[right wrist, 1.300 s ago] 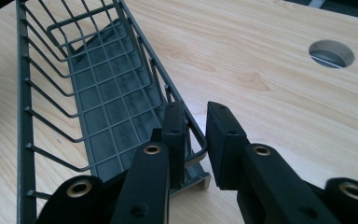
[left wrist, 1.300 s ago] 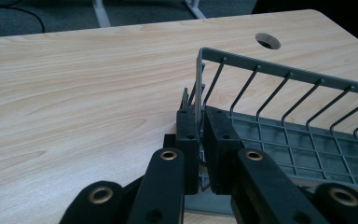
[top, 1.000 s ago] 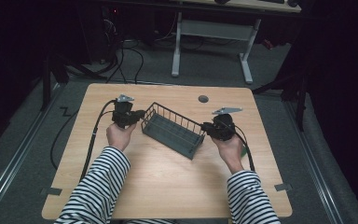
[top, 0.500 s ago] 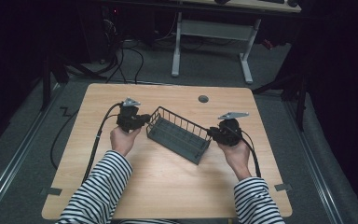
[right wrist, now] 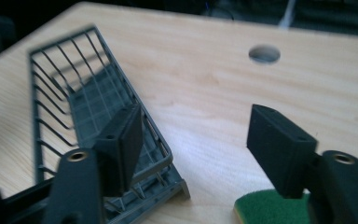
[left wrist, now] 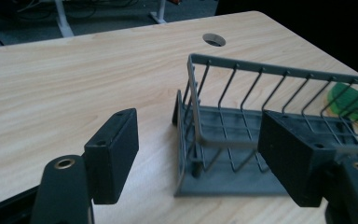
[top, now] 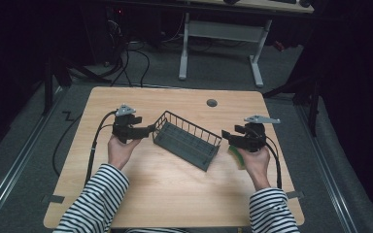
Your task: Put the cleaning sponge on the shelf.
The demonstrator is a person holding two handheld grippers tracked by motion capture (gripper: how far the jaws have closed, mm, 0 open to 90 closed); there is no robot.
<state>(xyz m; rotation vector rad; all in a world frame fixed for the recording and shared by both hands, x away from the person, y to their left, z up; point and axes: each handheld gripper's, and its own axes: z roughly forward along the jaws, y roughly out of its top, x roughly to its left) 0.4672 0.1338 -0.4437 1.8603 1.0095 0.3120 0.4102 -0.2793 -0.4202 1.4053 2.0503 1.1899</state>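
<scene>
A dark grey wire basket (top: 187, 141) lies slantwise on the wooden table (top: 175, 194). My left gripper (top: 149, 129) is at the basket's left end and my right gripper (top: 226, 138) at its right end. Both pairs of jaws have just been opening. In the left gripper view the left gripper (left wrist: 200, 154) stands open, with the basket's end rim (left wrist: 196, 107) between the pads and untouched. In the right gripper view the right gripper (right wrist: 200, 149) is open too; the basket (right wrist: 81, 105) sits by its left pad, with bare table between the pads. A green sponge (top: 235, 156) lies under the right hand.
A round cable hole (top: 211, 103) sits in the table near its far edge. The left gripper's cable (top: 94, 145) trails off the table's left side. Beyond the table, a white desk frame (top: 218, 43) stands on the grey floor.
Both grippers were shut on the basket's ends and shifted it slightly right and nearer. Now both have opened and drawn back from it, the right one uncovering the sponge.
</scene>
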